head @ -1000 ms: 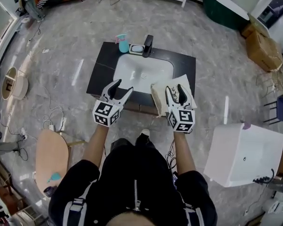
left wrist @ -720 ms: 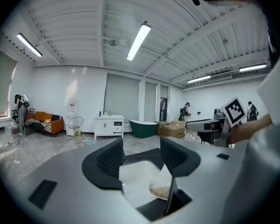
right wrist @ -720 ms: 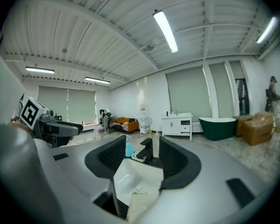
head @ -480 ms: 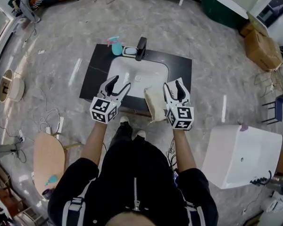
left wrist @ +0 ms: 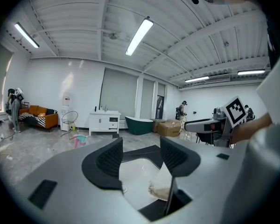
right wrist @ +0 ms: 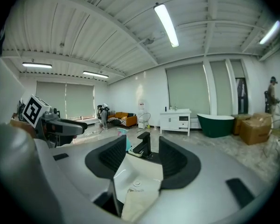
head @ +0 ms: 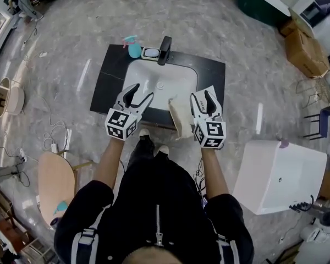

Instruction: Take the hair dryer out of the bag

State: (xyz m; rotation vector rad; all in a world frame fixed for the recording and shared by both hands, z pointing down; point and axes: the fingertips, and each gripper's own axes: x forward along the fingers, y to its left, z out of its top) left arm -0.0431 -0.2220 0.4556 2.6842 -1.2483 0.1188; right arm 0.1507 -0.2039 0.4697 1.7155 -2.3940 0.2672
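the left tongs (head: 141, 92) and right tongs (head: 203, 95) are staying spread, holding nothing, like before. the floppy cream cloth bag (head: 180, 117) is still lying on the black stone worktop (head: 107, 84) by the white sink (head: 154, 81). the hair dryer is not showing.

Head view looks steeply down; both gripper views skim low and close, sharing sink (head: 154, 89) and bag (head: 181, 120).
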